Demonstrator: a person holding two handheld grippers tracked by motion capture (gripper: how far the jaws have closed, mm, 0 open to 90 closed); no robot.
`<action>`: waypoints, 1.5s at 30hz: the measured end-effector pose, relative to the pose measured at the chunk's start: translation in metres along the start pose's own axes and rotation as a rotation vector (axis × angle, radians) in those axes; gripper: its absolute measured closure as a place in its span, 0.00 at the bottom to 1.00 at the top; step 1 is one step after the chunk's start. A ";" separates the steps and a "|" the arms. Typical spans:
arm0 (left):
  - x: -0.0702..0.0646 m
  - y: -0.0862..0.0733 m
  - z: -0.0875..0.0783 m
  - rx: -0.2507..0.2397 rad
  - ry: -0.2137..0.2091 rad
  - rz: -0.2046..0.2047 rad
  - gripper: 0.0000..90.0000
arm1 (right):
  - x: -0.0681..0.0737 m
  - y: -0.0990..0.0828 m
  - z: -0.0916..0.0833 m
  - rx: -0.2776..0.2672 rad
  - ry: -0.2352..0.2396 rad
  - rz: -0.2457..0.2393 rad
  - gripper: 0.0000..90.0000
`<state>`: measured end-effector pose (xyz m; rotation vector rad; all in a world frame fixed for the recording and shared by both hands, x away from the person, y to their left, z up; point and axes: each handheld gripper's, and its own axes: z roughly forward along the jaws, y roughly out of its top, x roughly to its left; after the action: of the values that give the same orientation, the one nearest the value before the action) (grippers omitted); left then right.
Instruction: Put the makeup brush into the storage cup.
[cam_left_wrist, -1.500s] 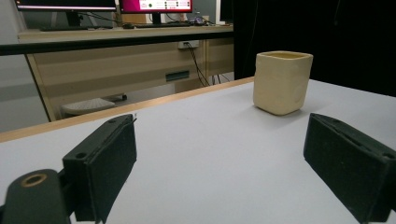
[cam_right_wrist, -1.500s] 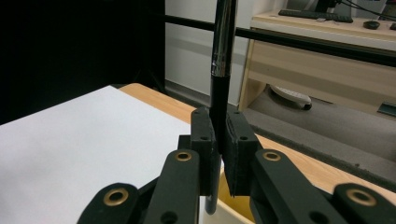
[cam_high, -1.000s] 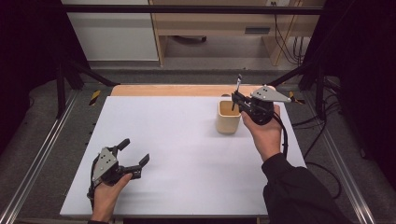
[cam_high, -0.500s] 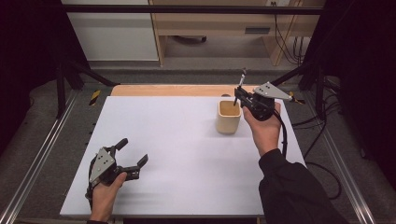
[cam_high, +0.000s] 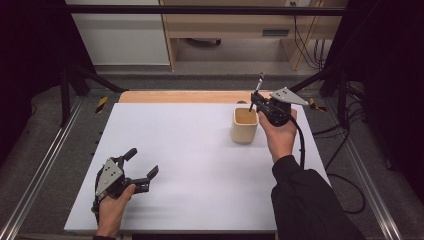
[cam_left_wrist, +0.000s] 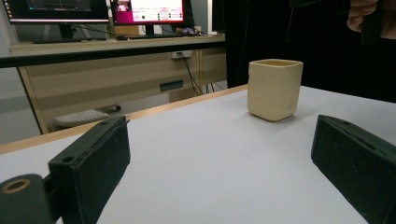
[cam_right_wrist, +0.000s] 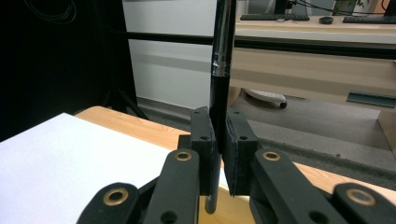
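- High view: the right gripper (cam_high: 253, 102) hangs just over the far right edge of the cream cup (cam_high: 245, 125), its jaws clamped on a thin dark pen (cam_high: 257, 91). The pen stands nearly upright, leaning slightly; its upper end rises above the jaws and its lower tip reaches the cup's mouth. The cup stands upright on the white table (cam_high: 190, 150), right of centre and toward the far side. The left gripper (cam_high: 141, 166) rests low at the near left of the table, jaws spread apart with nothing between them, well apart from cup and pen.
- Left gripper view: the two black pads (cam_left_wrist: 91, 165) stand wide apart at the picture's lower corners, with bare table between them. The cup (cam_left_wrist: 274, 88) stands well beyond them, toward the right pad's side. A hand (cam_left_wrist: 369, 16) shows at the upper right, above and beyond the cup.
- Right gripper view: the pads (cam_right_wrist: 238, 151) press on the pen (cam_right_wrist: 220, 70) from both sides. The shaft runs up out of the frame, and its lower end pokes out below the pads.
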<state>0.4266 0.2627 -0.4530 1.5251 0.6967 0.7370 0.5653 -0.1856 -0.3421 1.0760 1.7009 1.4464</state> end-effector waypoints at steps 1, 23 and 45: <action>0.000 0.000 0.000 0.001 -0.001 0.000 0.05 | 0.000 -0.001 0.001 0.001 0.000 -0.001 0.93; -0.002 0.001 0.000 -0.002 -0.012 -0.001 0.05 | 0.000 -0.019 0.005 0.033 -0.004 -0.008 0.93; 0.000 0.001 -0.002 -0.018 -0.005 0.004 0.04 | 0.000 -0.029 0.011 0.072 -0.008 -0.021 0.93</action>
<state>0.4249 0.2638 -0.4516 1.5121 0.6819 0.7406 0.5700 -0.1823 -0.3731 1.0973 1.7652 1.3758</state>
